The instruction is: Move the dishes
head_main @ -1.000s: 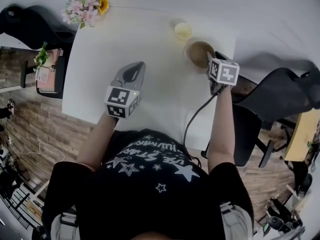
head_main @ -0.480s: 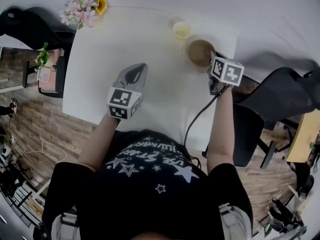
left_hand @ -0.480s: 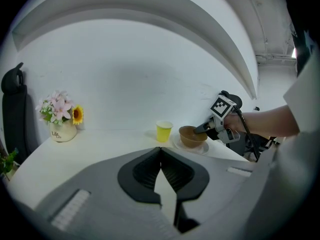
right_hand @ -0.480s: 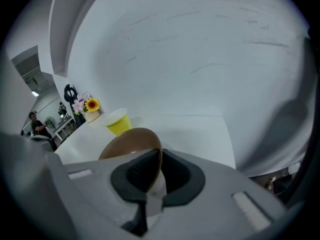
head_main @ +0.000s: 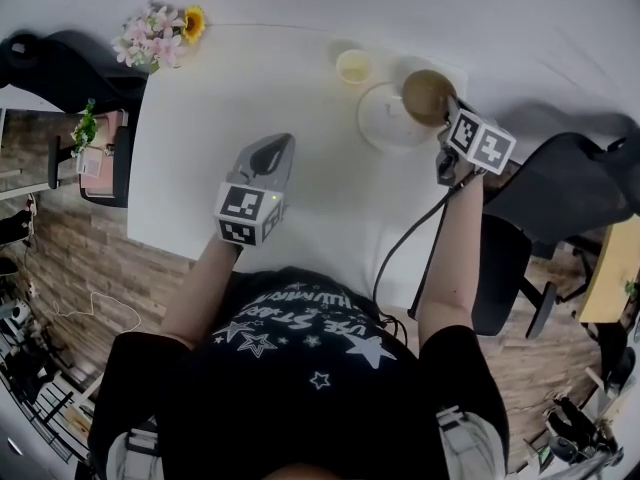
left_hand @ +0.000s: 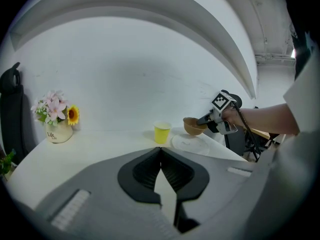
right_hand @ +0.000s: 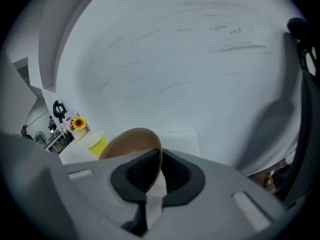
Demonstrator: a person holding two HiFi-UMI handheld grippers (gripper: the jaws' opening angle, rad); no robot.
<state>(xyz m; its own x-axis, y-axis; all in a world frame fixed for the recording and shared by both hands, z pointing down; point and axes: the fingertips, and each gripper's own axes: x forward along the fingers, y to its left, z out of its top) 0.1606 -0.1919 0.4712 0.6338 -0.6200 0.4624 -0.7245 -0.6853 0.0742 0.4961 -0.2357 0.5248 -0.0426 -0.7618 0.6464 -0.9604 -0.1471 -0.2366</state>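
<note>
Pinching the brown bowl [head_main: 428, 95] by its rim with the right gripper [head_main: 446, 116]; one jaw inside the wall, one outside; a thin edge grip, suited to a dish too wide to span. Holding it up off the tabletop [head_main: 220, 118], over the far right edge of the white plate [head_main: 380, 123], close to the tabletop's right corner; tipped a little in the grip, going by the right gripper view. Judged as mid-carry; bowl parted from plate, likely for moving one dish at a time.

Looking inside now: nothing showing in the bowl, just bare brown; nothing on the plate either, lying flat on the tabletop; yellow paper cup [head_main: 353, 66] upright just beside the plate on its far left, contents impossible to tell from here.

Parking the left gripper [head_main: 274, 144] low over the near middle of the tabletop, well apart from the dishes; jaws pressed together on nothing; probably waiting its turn. Leaving the flower vase [head_main: 160, 33] alone at the far left corner, out of the way.
</note>
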